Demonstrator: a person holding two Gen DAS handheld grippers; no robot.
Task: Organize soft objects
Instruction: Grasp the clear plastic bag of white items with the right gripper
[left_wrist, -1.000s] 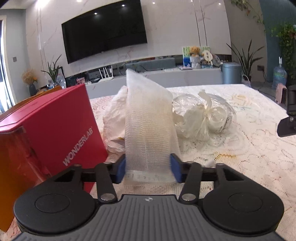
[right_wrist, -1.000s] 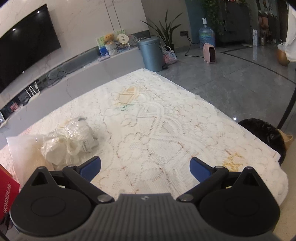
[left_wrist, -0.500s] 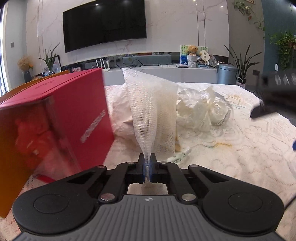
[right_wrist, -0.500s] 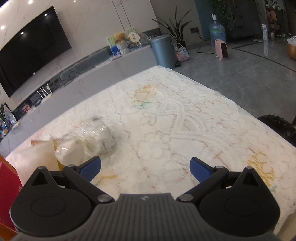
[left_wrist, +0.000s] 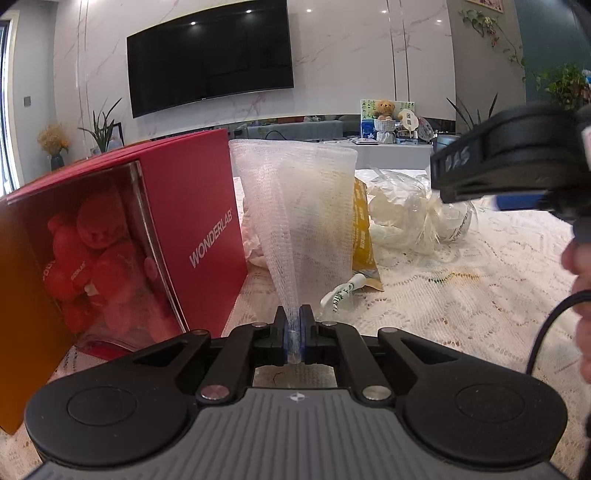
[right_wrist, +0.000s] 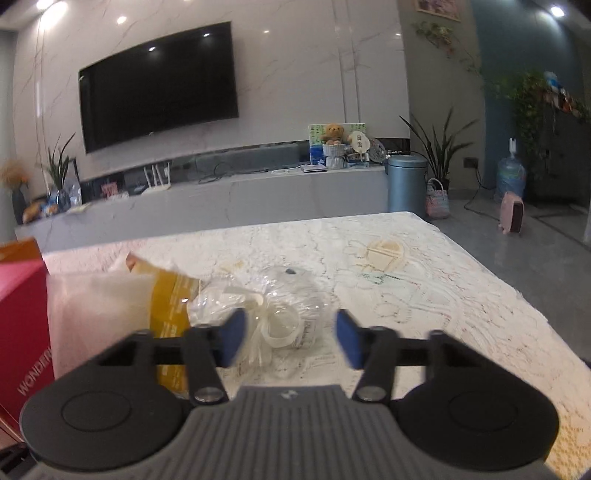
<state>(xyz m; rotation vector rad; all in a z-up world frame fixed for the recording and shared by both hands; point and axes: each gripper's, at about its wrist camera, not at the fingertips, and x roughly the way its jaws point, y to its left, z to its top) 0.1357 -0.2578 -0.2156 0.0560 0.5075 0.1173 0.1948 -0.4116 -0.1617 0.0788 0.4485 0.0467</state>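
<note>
My left gripper (left_wrist: 294, 334) is shut on the lower end of a white mesh net bag (left_wrist: 303, 221), which fans upward above the lace-covered table (left_wrist: 461, 314). A clear plastic bag of white items (left_wrist: 417, 218) lies behind it on the right. My right gripper (right_wrist: 290, 339) is open, low over the table, with that plastic bag (right_wrist: 280, 306) just beyond its blue pads (right_wrist: 232, 334). The mesh bag (right_wrist: 99, 317) shows at its left. The right gripper also shows in the left wrist view (left_wrist: 509, 162), at the right.
A red WONDERLAB box (left_wrist: 122, 236) with red plush toys stands at the left, close to the mesh bag. A yellow pouch (left_wrist: 364, 236) and a small white tube (left_wrist: 341, 291) lie behind the mesh. The table's right edge (right_wrist: 517, 295) drops to the floor.
My left gripper closed on the mesh bag, pinching its end, and lifted it. My right gripper dropped low and moved in towards the plastic bag, its jaws narrower than before.
</note>
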